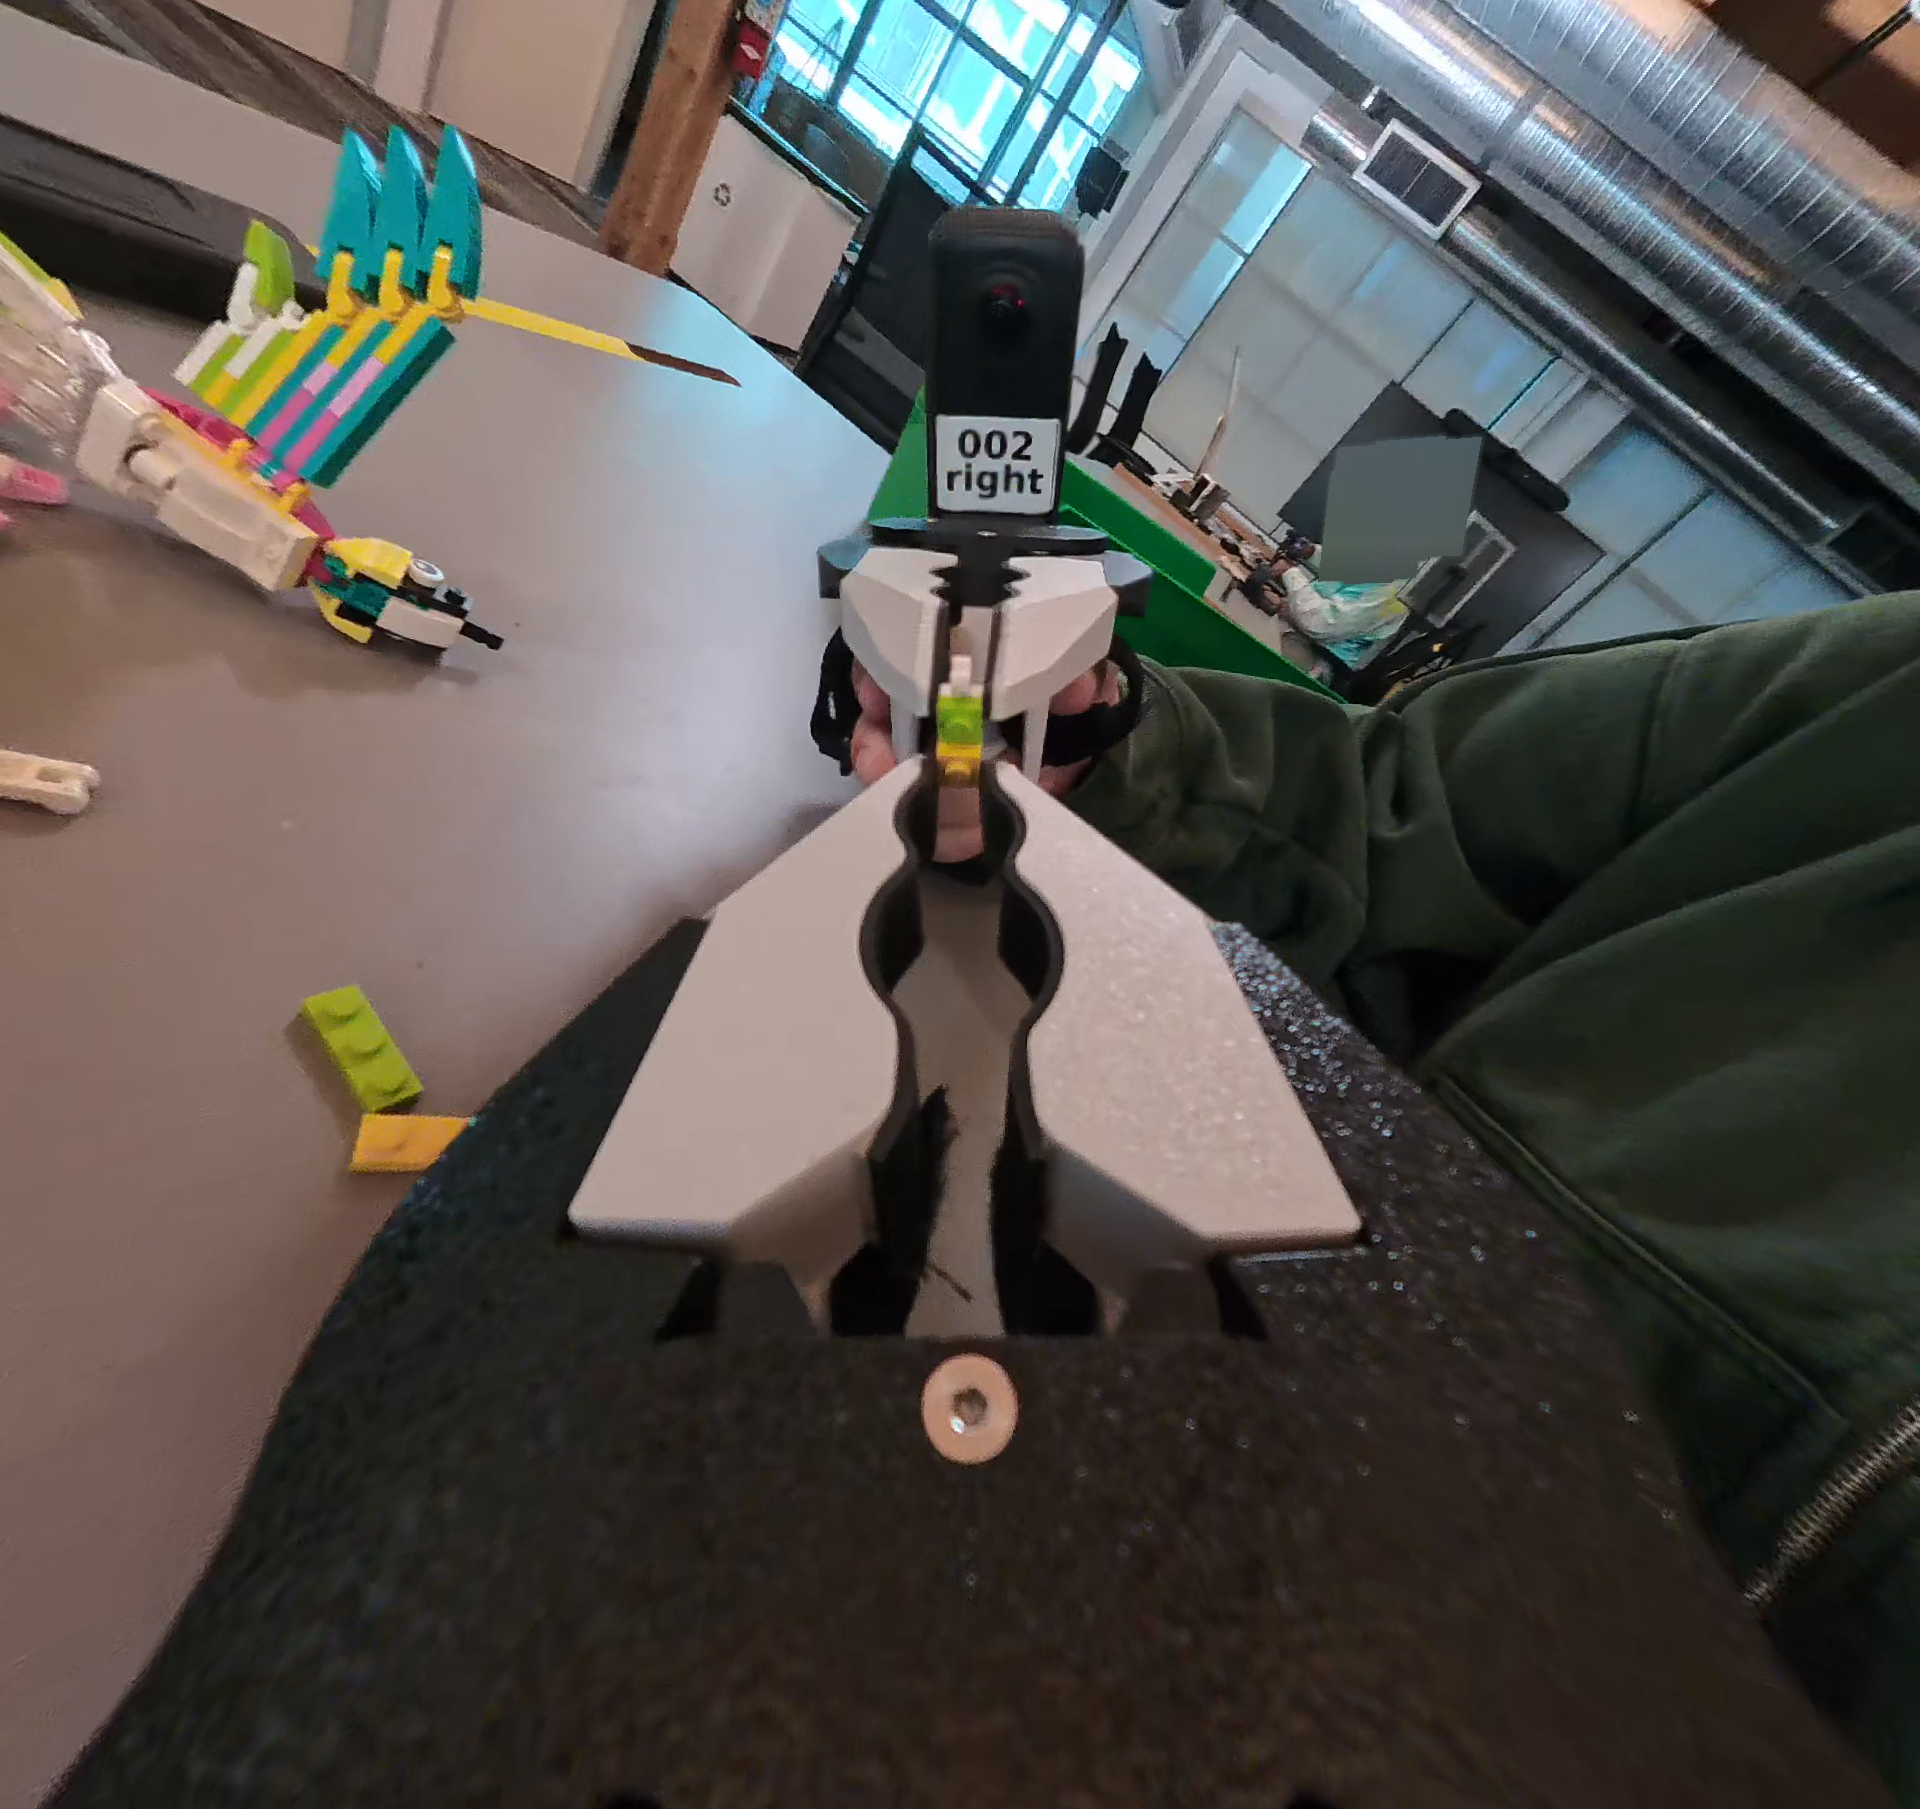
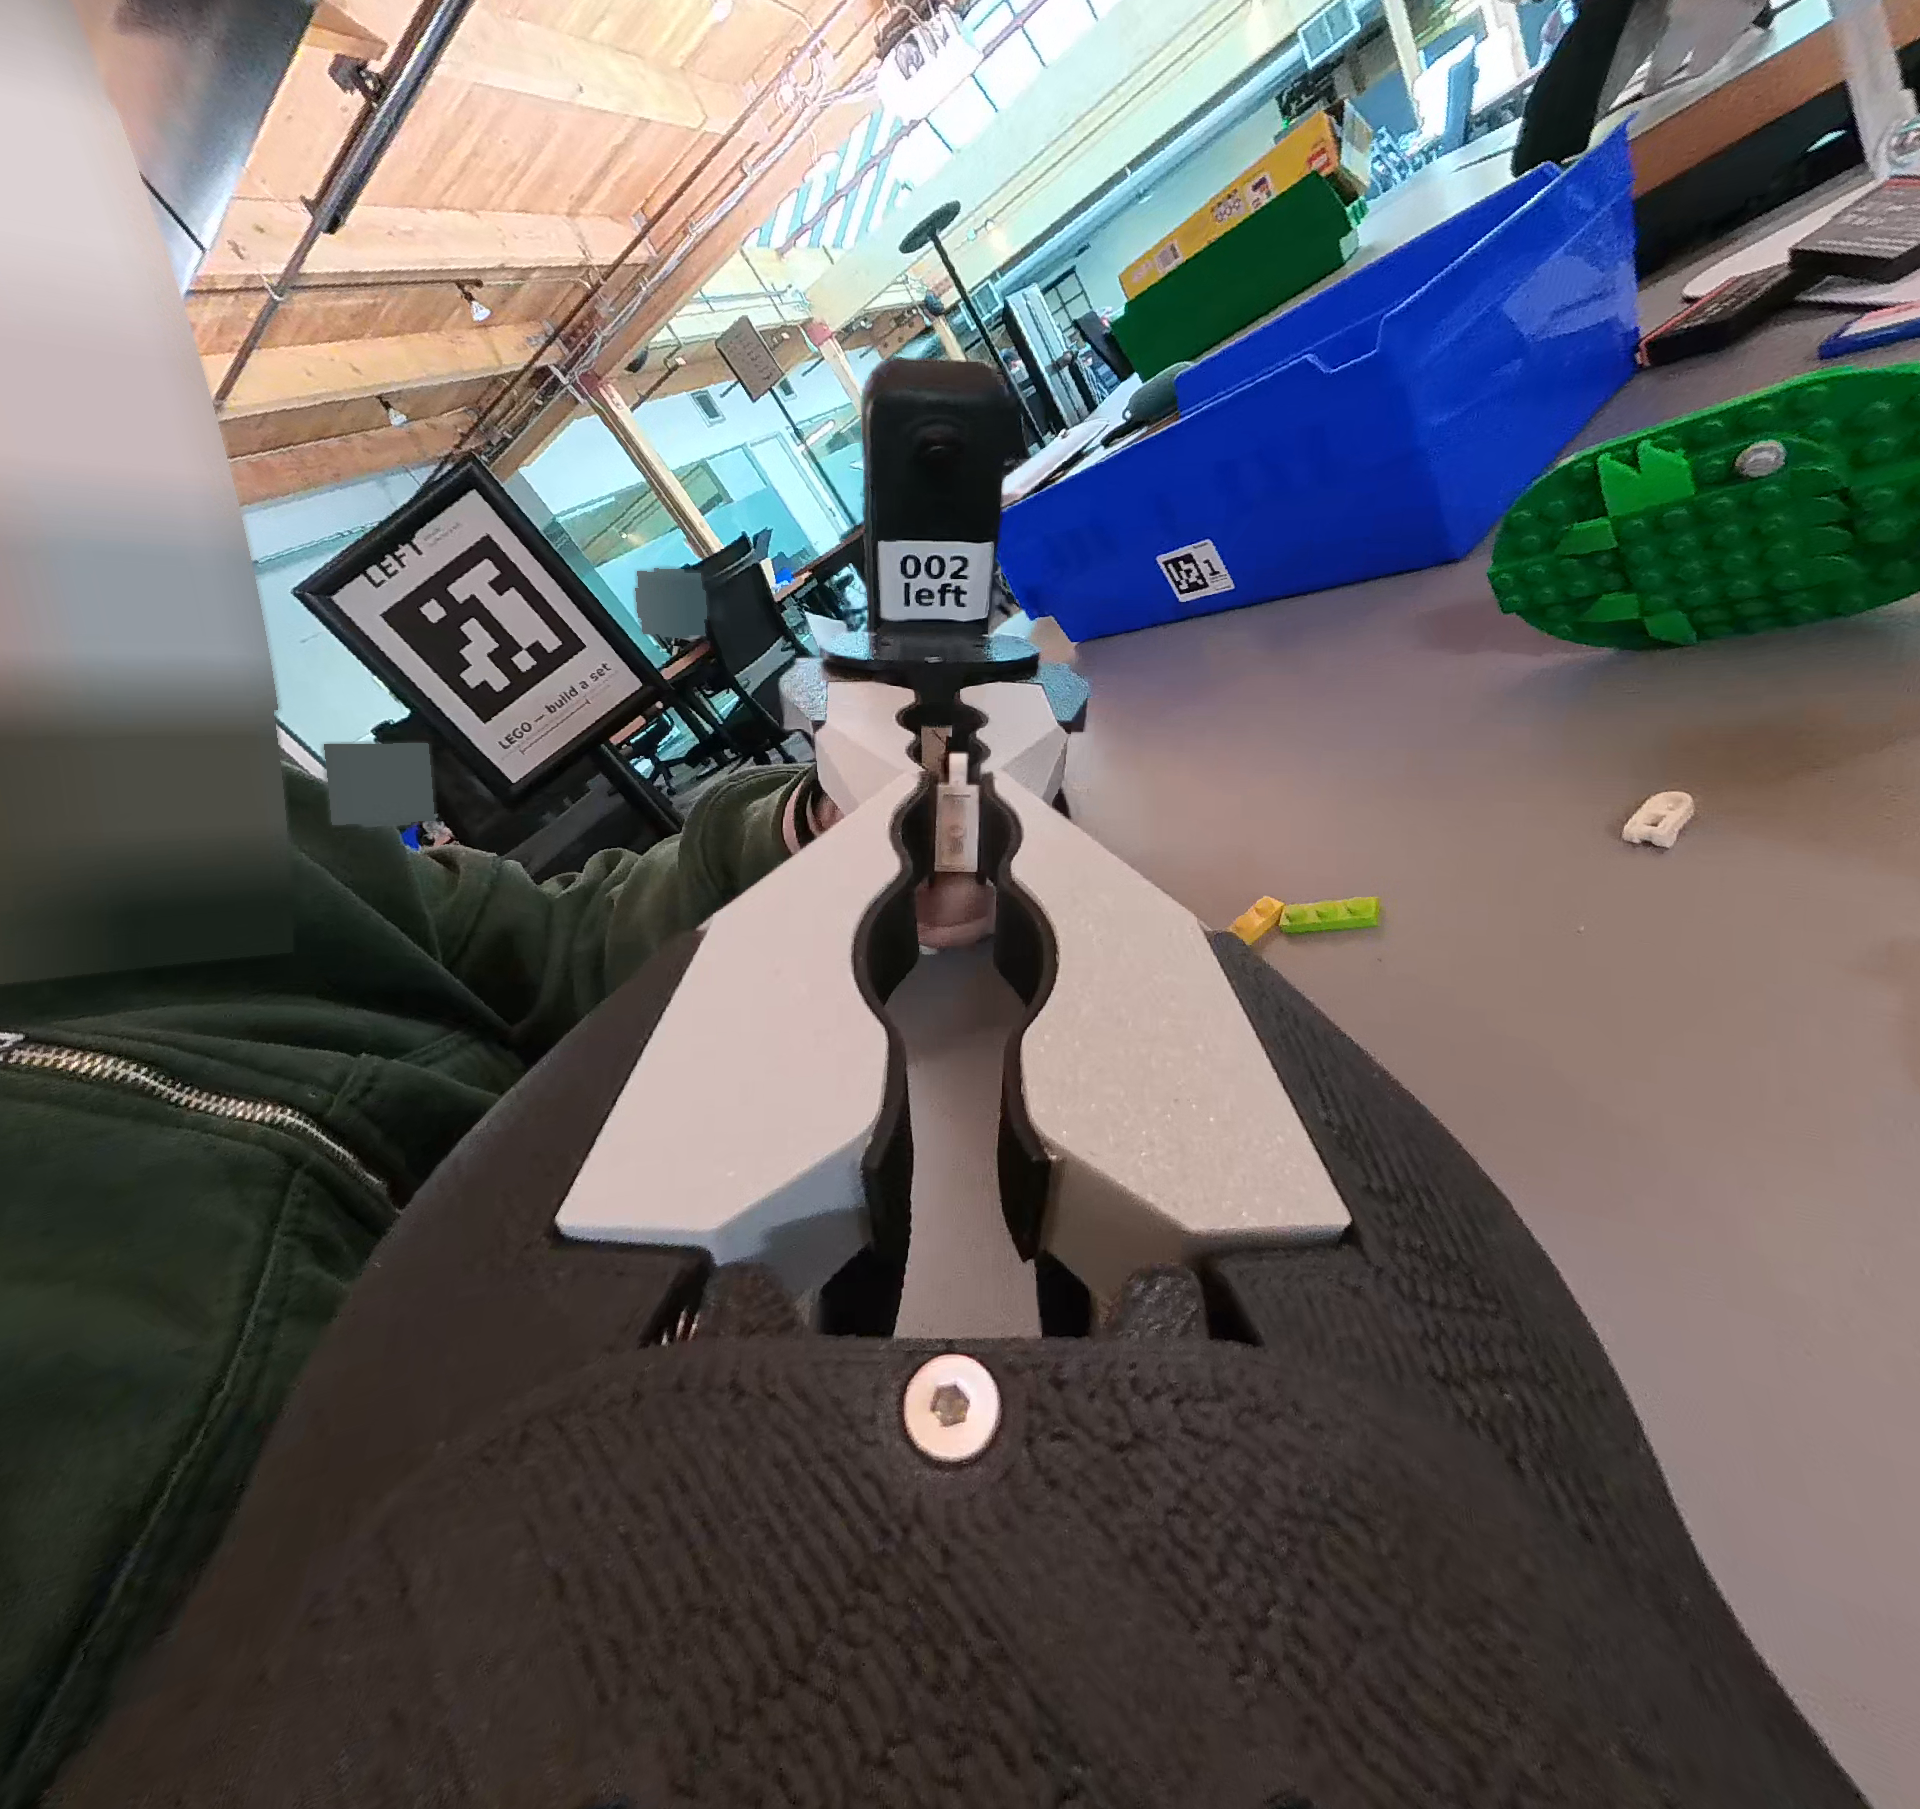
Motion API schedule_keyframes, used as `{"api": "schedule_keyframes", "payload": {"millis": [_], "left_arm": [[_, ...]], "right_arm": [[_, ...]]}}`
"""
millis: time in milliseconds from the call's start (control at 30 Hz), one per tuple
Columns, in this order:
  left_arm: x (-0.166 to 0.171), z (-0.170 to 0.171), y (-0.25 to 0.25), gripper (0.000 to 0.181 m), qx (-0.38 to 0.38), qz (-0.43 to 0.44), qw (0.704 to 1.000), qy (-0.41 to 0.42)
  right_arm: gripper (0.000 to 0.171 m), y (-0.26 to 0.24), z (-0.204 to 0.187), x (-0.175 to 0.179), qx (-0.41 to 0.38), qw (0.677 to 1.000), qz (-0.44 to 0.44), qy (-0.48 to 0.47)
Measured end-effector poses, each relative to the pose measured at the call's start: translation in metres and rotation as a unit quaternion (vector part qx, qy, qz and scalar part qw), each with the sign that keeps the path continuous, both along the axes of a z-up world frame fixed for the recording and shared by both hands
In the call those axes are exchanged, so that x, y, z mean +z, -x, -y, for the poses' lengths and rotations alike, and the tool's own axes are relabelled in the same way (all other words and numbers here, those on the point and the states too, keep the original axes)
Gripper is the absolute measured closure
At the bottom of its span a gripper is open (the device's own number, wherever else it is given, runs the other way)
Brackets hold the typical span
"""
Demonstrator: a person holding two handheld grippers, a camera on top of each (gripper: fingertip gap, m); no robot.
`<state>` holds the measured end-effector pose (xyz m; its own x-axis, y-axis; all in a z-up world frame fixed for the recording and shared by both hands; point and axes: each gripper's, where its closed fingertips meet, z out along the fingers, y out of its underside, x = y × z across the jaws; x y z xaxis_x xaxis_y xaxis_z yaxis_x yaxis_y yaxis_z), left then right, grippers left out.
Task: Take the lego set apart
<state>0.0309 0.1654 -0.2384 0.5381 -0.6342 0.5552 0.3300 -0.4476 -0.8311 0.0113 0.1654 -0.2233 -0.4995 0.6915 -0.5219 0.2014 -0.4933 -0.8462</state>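
My two grippers face each other tip to tip above the grey table. A small stack of lego pieces, white, lime and yellow, is clamped between them. My left gripper is shut on its yellow end. My right gripper is shut on its white end, which shows between the right gripper's tips, with the left gripper just beyond. The colourful bird model lies on the table at the far left, apart from both grippers.
A loose lime brick, a yellow plate and a white piece lie on the table. A green studded baseplate and a blue bin stand farther off. A person's green sleeve is close by. Both grippers' tips are roughly 15 centimeters from the colourful bird model.
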Motion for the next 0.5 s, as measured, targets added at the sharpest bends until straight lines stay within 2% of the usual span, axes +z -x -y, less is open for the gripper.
{"api": "schedule_keyframes", "payload": {"millis": [133, 233, 367, 500], "left_arm": [[0.001, 0.002, 0.002, 0.175, -0.001, -0.012, 1.000, -0.005], [-0.001, 0.003, 0.001, 0.175, -0.005, -0.020, 1.000, -0.002], [-0.003, 0.004, -0.002, 0.175, -0.010, -0.032, 0.999, -0.005], [0.000, 0.009, -0.004, 0.176, 0.014, -0.102, 0.993, -0.060]], "right_arm": [[0.154, -0.003, 0.001, -0.006, 0.011, 1.000, 0.016, -0.023], [0.164, -0.006, 0.004, -0.008, 0.035, 0.999, 0.023, -0.021], [0.166, -0.006, 0.006, -0.009, 0.040, 0.998, 0.027, -0.026], [0.166, -0.012, 0.010, -0.006, 0.051, 0.997, 0.014, -0.063]]}}
